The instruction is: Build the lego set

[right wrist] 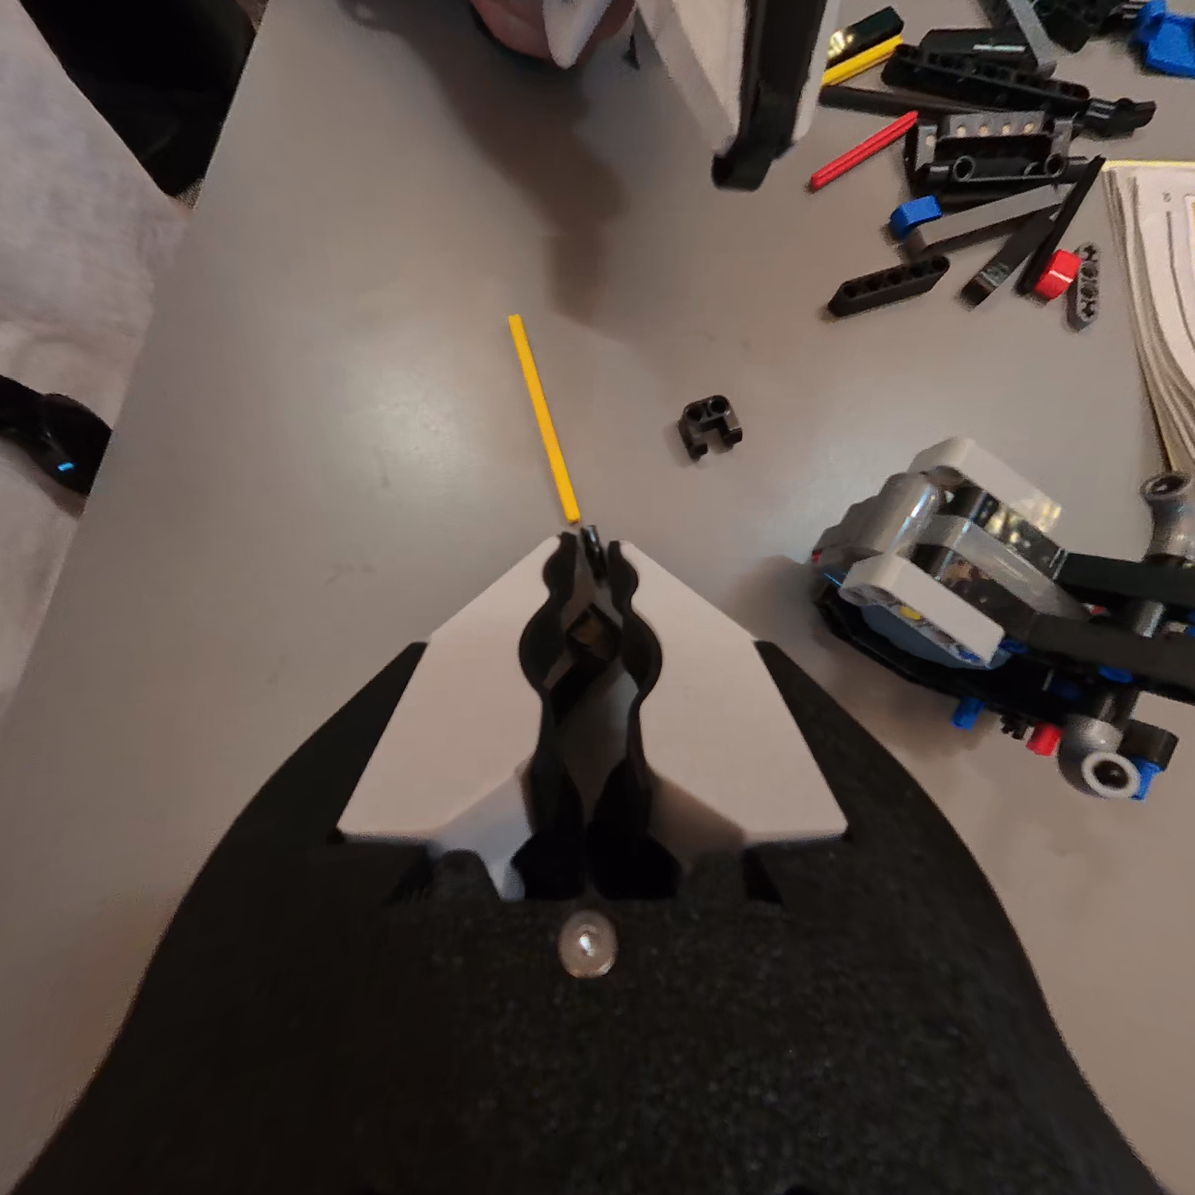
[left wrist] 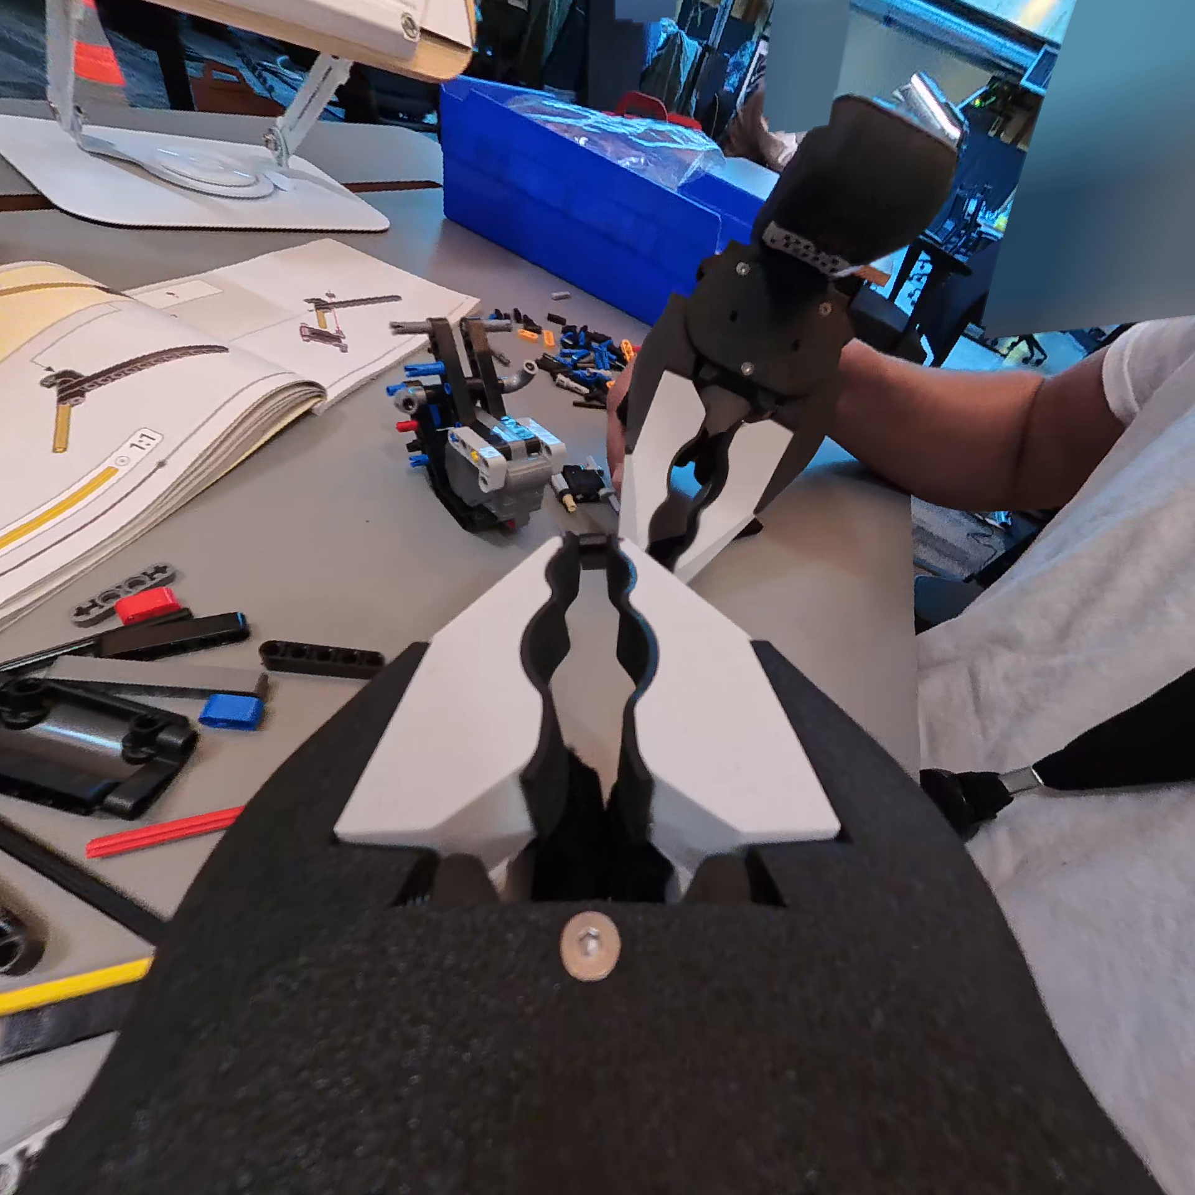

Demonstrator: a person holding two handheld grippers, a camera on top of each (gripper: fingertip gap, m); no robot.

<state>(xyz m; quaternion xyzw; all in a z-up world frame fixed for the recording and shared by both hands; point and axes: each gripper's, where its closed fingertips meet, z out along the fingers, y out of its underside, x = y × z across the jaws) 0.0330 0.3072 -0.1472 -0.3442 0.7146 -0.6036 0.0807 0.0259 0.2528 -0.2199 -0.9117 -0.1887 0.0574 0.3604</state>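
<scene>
My left gripper [left wrist: 592, 549] is shut on a small black piece [left wrist: 592, 540] just above the grey table [left wrist: 336, 530]. My right gripper [right wrist: 590, 546] is shut on a thin black piece [right wrist: 590, 549]. A yellow axle [right wrist: 543, 420] runs straight out from its tips; I cannot tell whether the two are joined. In the left wrist view the right gripper [left wrist: 666, 556] points down, its tips right next to my left fingertips. The part-built grey, black and blue model [left wrist: 485, 446] lies just behind; it also shows in the right wrist view [right wrist: 970, 601]. A black connector [right wrist: 708, 427] lies loose.
An open instruction book [left wrist: 161, 388] lies at the left. Loose beams and axles [left wrist: 129, 679] lie in front of it, a pile of small pins [left wrist: 582, 362] behind the model. A blue bin [left wrist: 569, 194] and a white stand [left wrist: 194, 174] stand at the back. A person's arm [left wrist: 937, 420] crosses the table's right edge. About 9 centimetres separates my left fingertips from my right. It is some 4 centimetres from my right tips to the yellow axle [right wrist: 543, 420].
</scene>
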